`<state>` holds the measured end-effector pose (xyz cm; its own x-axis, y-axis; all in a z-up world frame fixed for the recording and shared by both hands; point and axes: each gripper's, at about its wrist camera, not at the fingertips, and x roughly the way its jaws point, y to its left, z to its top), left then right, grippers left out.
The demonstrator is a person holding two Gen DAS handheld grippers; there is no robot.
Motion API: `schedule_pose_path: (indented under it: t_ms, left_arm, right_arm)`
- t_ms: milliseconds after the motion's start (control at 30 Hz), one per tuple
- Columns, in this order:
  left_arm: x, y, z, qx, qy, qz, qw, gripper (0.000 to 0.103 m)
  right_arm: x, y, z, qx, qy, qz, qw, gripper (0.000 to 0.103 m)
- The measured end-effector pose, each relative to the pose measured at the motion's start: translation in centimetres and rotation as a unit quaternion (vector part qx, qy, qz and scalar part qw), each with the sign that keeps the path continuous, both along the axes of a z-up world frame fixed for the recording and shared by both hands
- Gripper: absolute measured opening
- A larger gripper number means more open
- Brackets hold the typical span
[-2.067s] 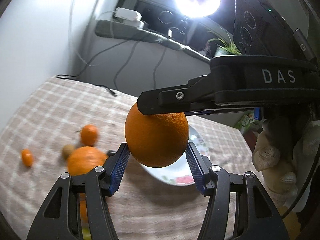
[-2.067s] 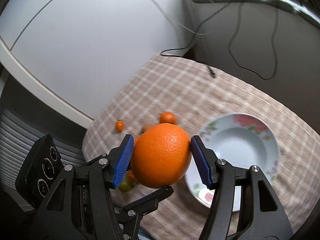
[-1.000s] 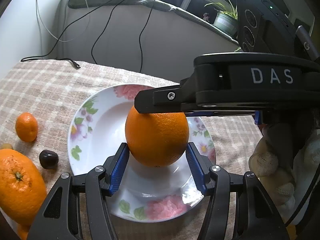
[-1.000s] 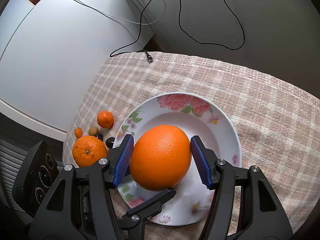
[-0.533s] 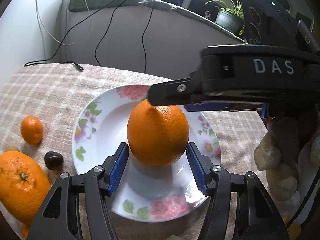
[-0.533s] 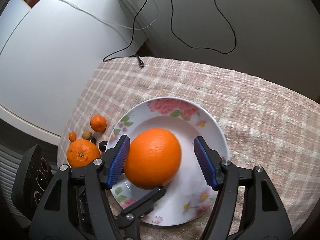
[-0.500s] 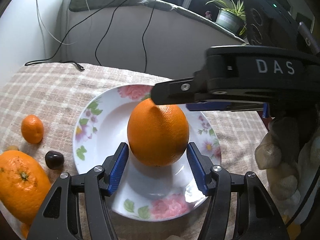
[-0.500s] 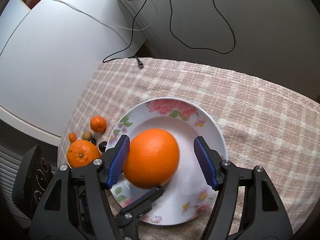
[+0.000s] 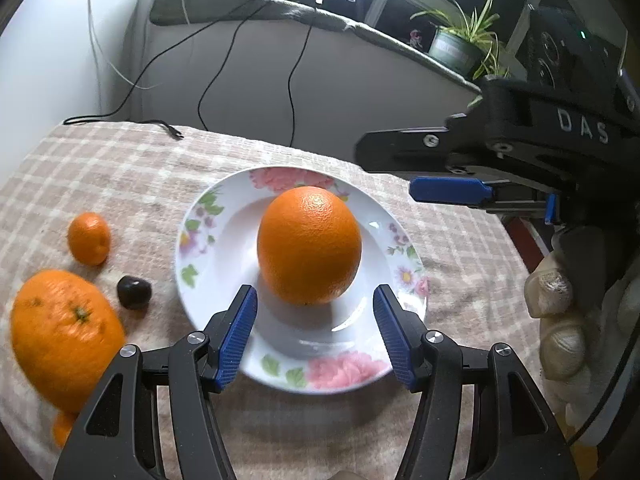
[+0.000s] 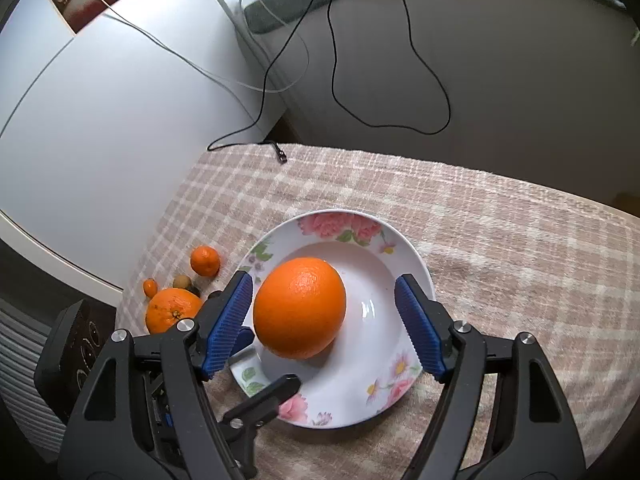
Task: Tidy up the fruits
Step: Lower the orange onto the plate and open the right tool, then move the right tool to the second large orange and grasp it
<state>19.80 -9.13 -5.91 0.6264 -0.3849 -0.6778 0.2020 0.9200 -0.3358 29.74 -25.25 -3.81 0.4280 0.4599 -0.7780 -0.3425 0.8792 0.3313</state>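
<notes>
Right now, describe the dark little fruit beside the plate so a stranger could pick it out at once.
Start at the floral plate on the checked tablecloth and look just off its left rim. There sits the dark fruit, between the plate and the big stemmed orange. It is the only near-black, glossy piece; its neighbours are orange.

Two seconds ago we had the big orange (image 9: 309,245) pinched between both pairs of blue pads, up above the checked cloth. We have since carried it over the flowered plate (image 9: 208,240) and set it down in the middle of the frame. Our left gripper (image 9: 315,326) has spread its jaws and drawn back, so the pads now sit at the lower centre, clear of the fruit. Our right gripper (image 10: 326,324) has spread wide too; in the left wrist view its body has slid from over the orange to the upper right.
</notes>
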Motion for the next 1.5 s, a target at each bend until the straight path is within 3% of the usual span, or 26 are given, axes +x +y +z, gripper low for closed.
schedule_pose_path:
  t_ms: [233, 433, 600, 933, 1133, 1500]
  left_arm:
    - [-1.9, 1.9, 1.2, -0.012, -0.022, 0.009, 0.9996, 0.068]
    - [-3.7, 3.8, 2.6, -0.012, -0.034, 0.012, 0.9993, 0.068]
    - [-5.5, 6.7, 3.0, -0.009, -0.038, 0.025, 0.9989, 0.068]
    - [-7.5, 12.2, 2.9, -0.005, -0.032, 0.060, 0.9976, 0.068]
    - [-7.2, 13.4, 2.7, 0.003, -0.030, 0.053, 0.9981, 0.068]
    - [-5.1, 14.7, 0.7, 0.002, 0.000, 0.032, 0.9995, 0.068]
  right_arm:
    - [-2.3, -0.1, 1.2, 0.018, -0.035, -0.012, 0.999, 0.077]
    - [-4.9, 1.2, 2.8, 0.018, -0.077, 0.003, 0.997, 0.077]
    - [-7.1, 3.3, 3.7, 0.002, -0.093, 0.020, 0.995, 0.086]
    - [-8.7, 7.1, 1.6, 0.040, -0.027, 0.056, 0.997, 0.088]
    - [-9.0, 8.3, -0.7, 0.095, 0.024, 0.052, 0.994, 0.088]
    - [-9.3, 11.4, -3.2, 0.120, 0.070, 0.049, 0.989, 0.085]
